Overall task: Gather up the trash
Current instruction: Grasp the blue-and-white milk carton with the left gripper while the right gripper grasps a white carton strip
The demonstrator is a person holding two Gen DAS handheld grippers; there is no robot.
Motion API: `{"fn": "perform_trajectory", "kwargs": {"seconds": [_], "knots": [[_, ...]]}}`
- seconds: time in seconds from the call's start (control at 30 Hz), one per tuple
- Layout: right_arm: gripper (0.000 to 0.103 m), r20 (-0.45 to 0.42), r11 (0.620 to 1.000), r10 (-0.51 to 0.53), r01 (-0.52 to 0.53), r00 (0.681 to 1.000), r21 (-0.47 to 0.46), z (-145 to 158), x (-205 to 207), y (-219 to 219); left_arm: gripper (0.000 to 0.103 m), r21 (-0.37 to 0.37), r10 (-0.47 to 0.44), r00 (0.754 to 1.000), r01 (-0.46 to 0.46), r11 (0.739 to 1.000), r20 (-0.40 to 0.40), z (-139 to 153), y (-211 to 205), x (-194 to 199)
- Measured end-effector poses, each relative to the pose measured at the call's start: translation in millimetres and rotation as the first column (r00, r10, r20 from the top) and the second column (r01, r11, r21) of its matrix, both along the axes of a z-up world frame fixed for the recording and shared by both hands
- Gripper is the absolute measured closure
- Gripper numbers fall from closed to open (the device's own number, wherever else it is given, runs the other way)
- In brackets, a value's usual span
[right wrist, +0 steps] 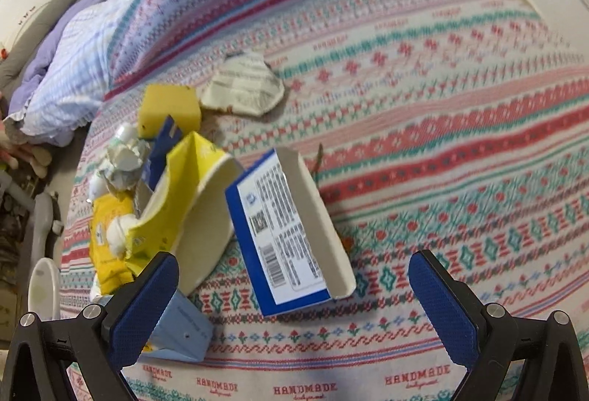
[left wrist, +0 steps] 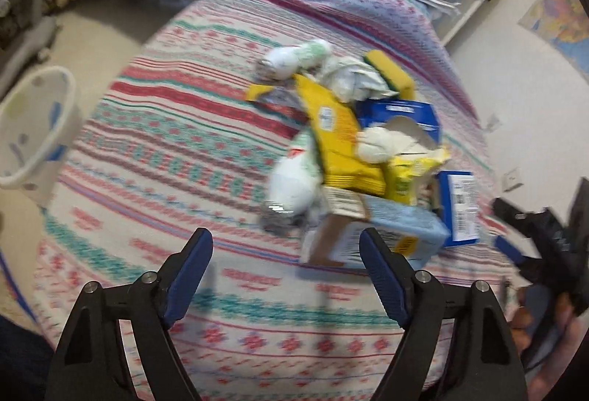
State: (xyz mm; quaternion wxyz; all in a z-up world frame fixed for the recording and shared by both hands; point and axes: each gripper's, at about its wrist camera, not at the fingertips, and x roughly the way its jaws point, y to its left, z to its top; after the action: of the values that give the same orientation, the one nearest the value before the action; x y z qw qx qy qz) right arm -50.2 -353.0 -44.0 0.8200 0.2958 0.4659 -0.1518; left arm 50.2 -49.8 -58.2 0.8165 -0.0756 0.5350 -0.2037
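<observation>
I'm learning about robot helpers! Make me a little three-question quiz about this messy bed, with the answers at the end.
1. True or false: the left gripper is holding a piece of trash.
2. What colour is the sponge in the trash pile? A) yellow B) red C) black
3. Fill in: the white bin stands on the floor beside the ____.

Key:
1. False. Both it and the right gripper are open and empty.
2. A.
3. Bed. The bin is off the bed's edge, on the far side of the pile from the blue box.
</observation>
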Motion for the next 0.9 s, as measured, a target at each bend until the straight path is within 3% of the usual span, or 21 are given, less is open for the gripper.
{"fn": "perform_trajectory", "kwargs": {"seconds": [0.1, 0.17, 0.27, 0.43, 0.53, 0.6, 0.7, 0.8, 0.87, 0.9], "knots": [[0.000, -0.016, 0.999, -0.013, 0.013, 1.000, 0.045, -10.3, 1.1, -2.1, 0.019, -0.037, -0.094, 0.995, 0.093, 0.995, -0.038, -8.0, -20.1, 0.6], [0.000, -0.029, 0.998, -0.022, 0.024, 0.999, 0.065, -16.0, 2.5, -2.8, 0.019, -0.074, -0.084, 0.992, 0.077, 0.994, -0.091, -19.7, -28.1, 3.6], [0.000, -0.045, 0.997, -0.026, 0.029, 0.999, 0.070, -22.6, 4.2, -1.3, 0.016, -0.146, -0.004, 0.976, -0.029, 0.989, -0.218, -41.8, -27.9, 14.7], [0.000, -0.051, 0.997, -0.021, 0.025, 0.998, 0.078, -26.8, 9.5, 2.3, 0.015, -0.276, 0.095, 0.950, -0.181, 0.944, -0.298, -40.6, -34.4, 29.6], [0.000, -0.061, 0.997, -0.016, 0.020, 0.998, 0.068, -31.5, 13.4, 4.4, 0.015, -0.283, 0.152, 0.931, -0.252, 0.926, -0.332, -44.5, -48.7, 33.6], [0.000, -0.071, 0.998, -0.013, 0.017, 0.997, 0.065, -35.4, 14.5, 4.2, 0.021, -0.245, 0.167, 0.935, -0.249, 0.937, -0.313, -43.3, -57.2, 32.0], [0.010, -0.080, 0.997, -0.012, 0.018, 0.997, 0.073, -40.1, 14.6, 2.8, 0.026, -0.236, 0.150, 0.955, -0.212, 0.948, -0.254, -39.7, -67.6, 27.6], [0.033, -0.069, 0.997, 0.000, 0.005, 0.998, 0.073, -37.6, 14.3, 3.3, 0.031, -0.249, 0.163, 0.951, -0.230, 0.941, -0.263, -36.9, -66.1, 24.2], [0.058, -0.057, 0.999, 0.017, -0.014, 0.998, 0.051, -32.1, 14.6, 6.0, 0.034, -0.250, 0.169, 0.952, -0.234, 0.940, -0.255, -32.0, -64.4, 20.5], [0.060, -0.043, 0.999, 0.025, -0.023, 0.999, 0.045, -28.1, 13.9, 6.9, 0.035, -0.248, 0.173, 0.954, -0.234, 0.940, -0.247, -28.3, -61.2, 16.7]]}}
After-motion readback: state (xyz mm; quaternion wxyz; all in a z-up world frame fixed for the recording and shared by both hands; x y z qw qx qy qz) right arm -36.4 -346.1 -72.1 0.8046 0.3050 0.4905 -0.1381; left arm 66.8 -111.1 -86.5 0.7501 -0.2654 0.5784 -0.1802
